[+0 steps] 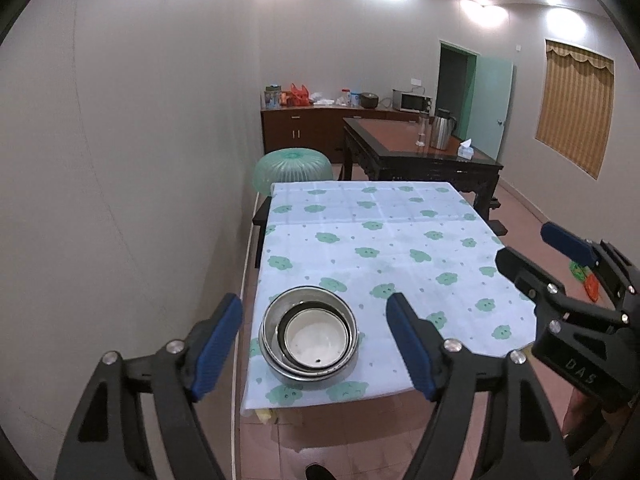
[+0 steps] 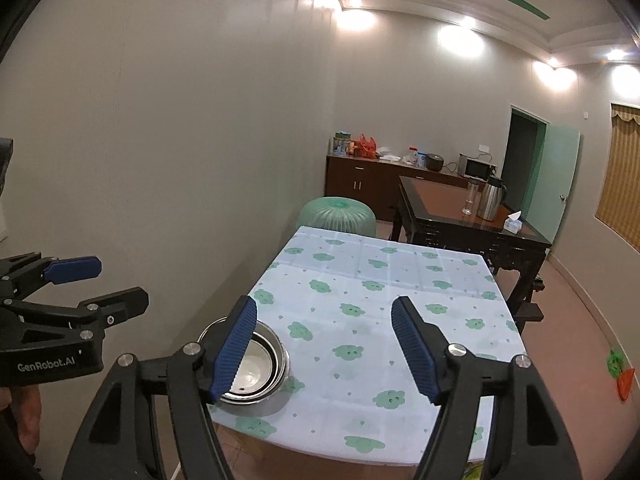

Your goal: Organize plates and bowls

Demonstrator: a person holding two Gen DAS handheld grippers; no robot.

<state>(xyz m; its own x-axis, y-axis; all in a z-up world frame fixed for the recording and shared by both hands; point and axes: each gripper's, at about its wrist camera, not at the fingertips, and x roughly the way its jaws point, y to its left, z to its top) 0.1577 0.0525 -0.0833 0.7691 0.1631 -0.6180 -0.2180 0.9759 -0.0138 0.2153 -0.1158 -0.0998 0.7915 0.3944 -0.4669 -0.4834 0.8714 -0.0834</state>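
A pale-walled room is glowing under ceiling spotlights, with a dark wooden table [image 1: 420, 152] and a sideboard [image 1: 316, 124] standing at the far end. Nearer to you, a table [image 1: 400, 240] is wearing a light blue cloth printed with green shapes. The nested bowls [image 1: 308, 336] are sitting at its near left corner, close to the near edge and the left edge: a white bowl [image 1: 316, 340] is resting inside a dark-rimmed one, and both are lying inside a steel bowl [image 2: 272, 396].

You are holding the left gripper [image 1: 314, 344] above and short of that corner, its blue pads spread wide with nothing pinched between them; in the left wrist view the stack is showing in the gap between the pads, lower down on the cloth and apart from both. You are holding the right gripper [image 2: 324, 350] just as wide and just as empty, off to the right of the stack. In the right wrist view its left finger [image 2: 236, 348] is crossing in front of the bowls and covering part of their rims, while its right finger is hanging over bare cloth. Each gripper is showing at the edge of the other's view.
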